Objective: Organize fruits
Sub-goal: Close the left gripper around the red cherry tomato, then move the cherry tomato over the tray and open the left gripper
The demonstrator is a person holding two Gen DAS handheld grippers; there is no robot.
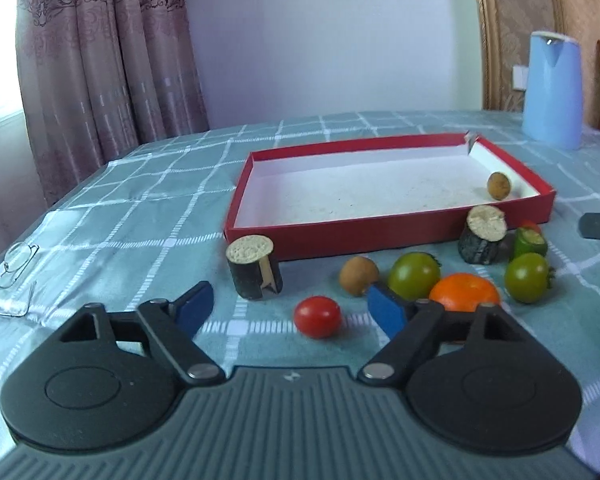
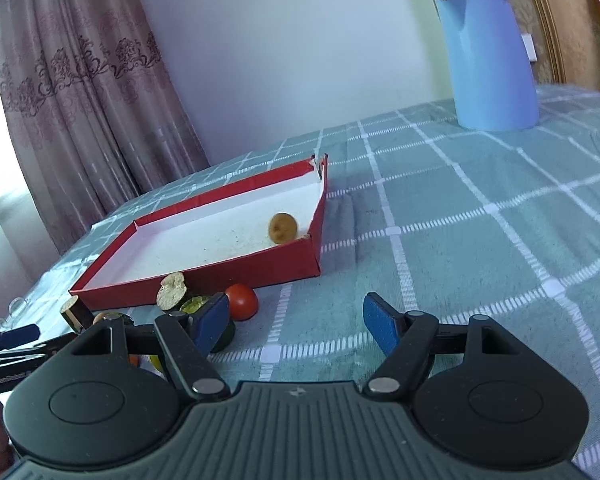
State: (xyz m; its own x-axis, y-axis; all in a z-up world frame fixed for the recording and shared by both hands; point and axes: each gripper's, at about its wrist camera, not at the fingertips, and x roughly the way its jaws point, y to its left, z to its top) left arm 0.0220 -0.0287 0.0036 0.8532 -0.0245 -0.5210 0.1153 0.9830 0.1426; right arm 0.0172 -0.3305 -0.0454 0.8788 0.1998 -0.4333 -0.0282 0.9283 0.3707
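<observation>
A red box (image 1: 332, 236) with a white floor holds one brown fruit (image 1: 499, 186) near its right end; box (image 2: 236, 270) and fruit (image 2: 283, 228) also show in the right wrist view. In front of it lie a red tomato (image 1: 317, 317), a brown fruit (image 1: 358, 275), two green tomatoes (image 1: 414, 276) (image 1: 527, 278), an orange (image 1: 464, 292) and dark cut stem pieces (image 1: 254, 266) (image 1: 482, 240). My left gripper (image 1: 290, 310) is open, the red tomato between its fingers. My right gripper (image 2: 294, 322) is open and empty above the cloth, right of a red tomato (image 2: 242, 301).
A blue jug (image 1: 552, 90) stands at the back right, also in the right wrist view (image 2: 486, 56). Glasses (image 1: 10, 276) lie at the table's left edge. A curtain hangs behind. The checked cloth (image 2: 480, 220) stretches right of the box.
</observation>
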